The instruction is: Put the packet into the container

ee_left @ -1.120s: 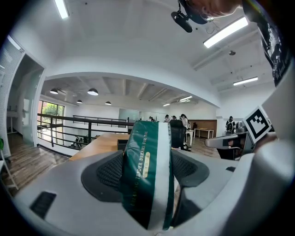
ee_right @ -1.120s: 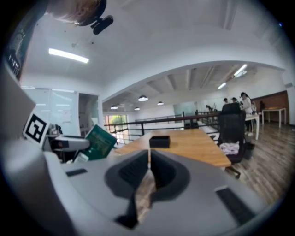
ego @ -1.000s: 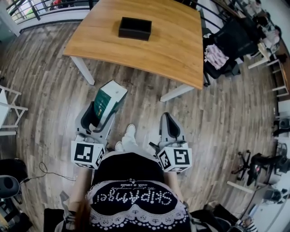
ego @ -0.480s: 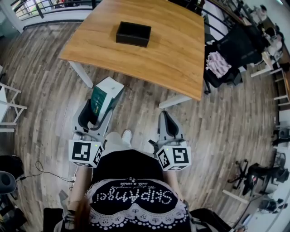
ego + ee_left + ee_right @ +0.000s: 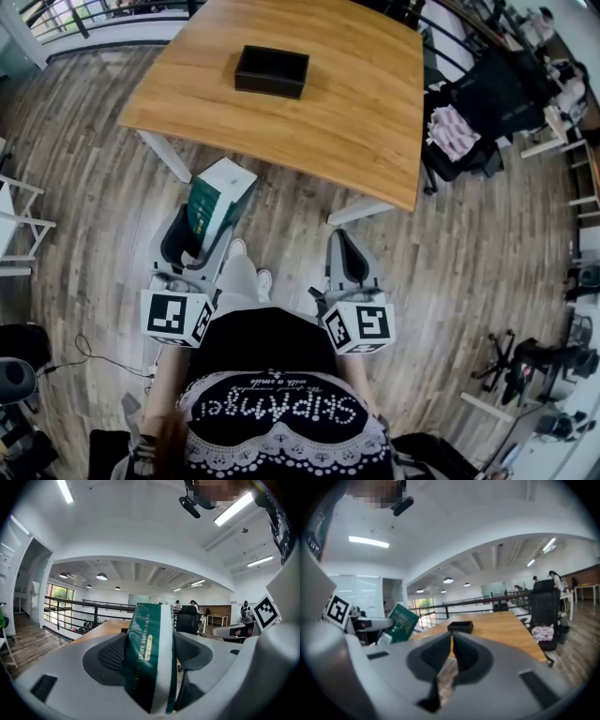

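A green and white packet (image 5: 214, 199) sticks up from my left gripper (image 5: 199, 225), which is shut on it; the left gripper view shows the packet (image 5: 150, 656) squeezed between both pads. Ahead on the wooden table (image 5: 356, 103) lies the black container (image 5: 271, 71), an open low box, well beyond both grippers. It shows past my right gripper (image 5: 451, 654) as a small black container (image 5: 460, 627) on the table top. My right gripper (image 5: 345, 251) is shut with nothing in it, held over the floor beside the left one, short of the table's edge.
The table's white legs (image 5: 165, 155) stand just ahead of the grippers. A black office chair with pink cloth (image 5: 469, 112) sits at the table's right. A white folding rack (image 5: 19, 225) is at the left, and a black railing (image 5: 84, 14) runs behind the table.
The table and container have drifted slightly left and nearer in the head view as the person steps forward. Both grippers keep their hold and pose.
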`<act>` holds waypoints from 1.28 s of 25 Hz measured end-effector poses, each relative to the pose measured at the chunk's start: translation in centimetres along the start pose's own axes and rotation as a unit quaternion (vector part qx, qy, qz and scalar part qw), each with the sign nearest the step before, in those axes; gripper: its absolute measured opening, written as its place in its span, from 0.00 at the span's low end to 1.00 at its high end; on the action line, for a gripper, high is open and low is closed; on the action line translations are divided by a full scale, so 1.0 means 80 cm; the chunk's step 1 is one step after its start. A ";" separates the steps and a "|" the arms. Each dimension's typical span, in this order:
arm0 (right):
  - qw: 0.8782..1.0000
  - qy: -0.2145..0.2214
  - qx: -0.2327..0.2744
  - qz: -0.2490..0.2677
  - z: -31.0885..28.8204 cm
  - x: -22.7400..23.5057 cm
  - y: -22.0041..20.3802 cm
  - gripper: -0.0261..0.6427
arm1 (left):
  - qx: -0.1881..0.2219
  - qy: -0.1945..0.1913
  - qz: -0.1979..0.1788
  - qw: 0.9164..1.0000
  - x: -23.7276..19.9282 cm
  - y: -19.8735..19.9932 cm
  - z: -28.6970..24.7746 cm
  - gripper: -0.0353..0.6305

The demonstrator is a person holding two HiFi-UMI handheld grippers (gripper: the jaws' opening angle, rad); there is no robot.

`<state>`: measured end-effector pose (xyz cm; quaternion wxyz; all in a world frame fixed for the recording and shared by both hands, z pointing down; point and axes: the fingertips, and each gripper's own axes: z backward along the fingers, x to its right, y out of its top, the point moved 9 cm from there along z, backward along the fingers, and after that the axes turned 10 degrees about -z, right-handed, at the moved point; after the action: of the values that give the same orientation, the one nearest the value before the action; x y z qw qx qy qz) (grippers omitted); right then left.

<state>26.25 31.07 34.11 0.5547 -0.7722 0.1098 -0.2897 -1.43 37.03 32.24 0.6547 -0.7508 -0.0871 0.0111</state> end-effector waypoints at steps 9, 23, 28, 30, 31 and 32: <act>1.000 -0.005 -0.004 -0.002 -0.052 -0.002 0.006 0.09 | 0.003 -0.003 0.008 1.000 -0.034 -0.002 -0.040 0.57; 1.000 -0.020 0.002 0.000 -0.177 -0.041 0.047 0.09 | 0.000 -0.031 0.013 0.999 -0.137 0.011 -0.125 0.57; 0.999 -0.039 0.005 -0.001 -0.200 -0.045 0.050 0.09 | -0.001 -0.046 0.014 0.999 -0.162 0.006 -0.148 0.57; 0.999 -0.047 0.007 -0.002 -0.206 -0.046 0.050 0.09 | -0.001 -0.051 0.014 0.999 -0.171 0.006 -0.154 0.57; 0.999 -0.051 0.007 -0.003 -0.210 -0.047 0.050 0.09 | 0.000 -0.052 0.014 0.999 -0.175 0.005 -0.157 0.57; 0.999 -0.053 0.008 -0.003 -0.213 -0.047 0.050 0.09 | 0.000 -0.053 0.013 0.998 -0.180 0.004 -0.160 0.57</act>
<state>14.11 17.93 32.91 0.5650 -0.7823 0.0753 -0.2512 -13.90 22.34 32.32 0.6489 -0.7502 -0.1122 0.0596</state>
